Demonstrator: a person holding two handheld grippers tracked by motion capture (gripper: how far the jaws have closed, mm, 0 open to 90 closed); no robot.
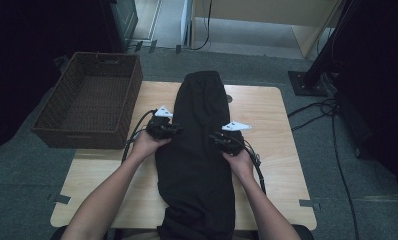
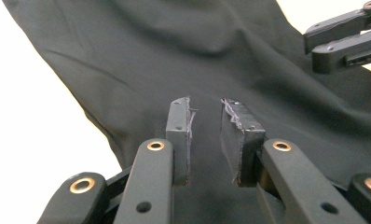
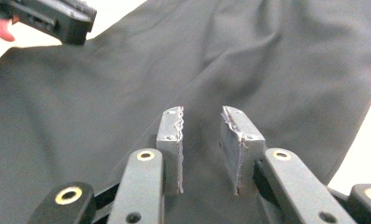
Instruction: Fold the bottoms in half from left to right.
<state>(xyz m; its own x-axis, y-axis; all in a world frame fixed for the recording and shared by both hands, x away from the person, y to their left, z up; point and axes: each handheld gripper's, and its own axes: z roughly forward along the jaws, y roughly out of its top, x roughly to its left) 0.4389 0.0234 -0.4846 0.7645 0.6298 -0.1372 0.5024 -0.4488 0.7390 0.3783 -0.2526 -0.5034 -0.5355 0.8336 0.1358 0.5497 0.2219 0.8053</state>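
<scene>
**High view: both tongs parted over the black garment, fold not yet begun**

High view, left to right: a wicker basket (image 1: pixel 89 97) sits at the upper left, partly over the tabletop (image 1: pixel 279 165) edge. Right of it, the left tongs (image 1: pixel 171 131) rest at the left edge of the black garment (image 1: pixel 199 165), which lies lengthwise down the middle of the frame, from the far side to the near edge. The right tongs (image 1: pixel 219 137) sit at its right edge.

Left gripper view: the left tongs (image 2: pixel 207 140) stand partly open over dark cloth (image 2: pixel 174 56), nothing between them. Right gripper view: the right tongs (image 3: pixel 202 144) are likewise parted and empty.

The step appears to be positioning for a grip at mid-length on each side. Next, each pair needs to drop onto its edge, close on the cloth, and then lift together to fold.
</scene>
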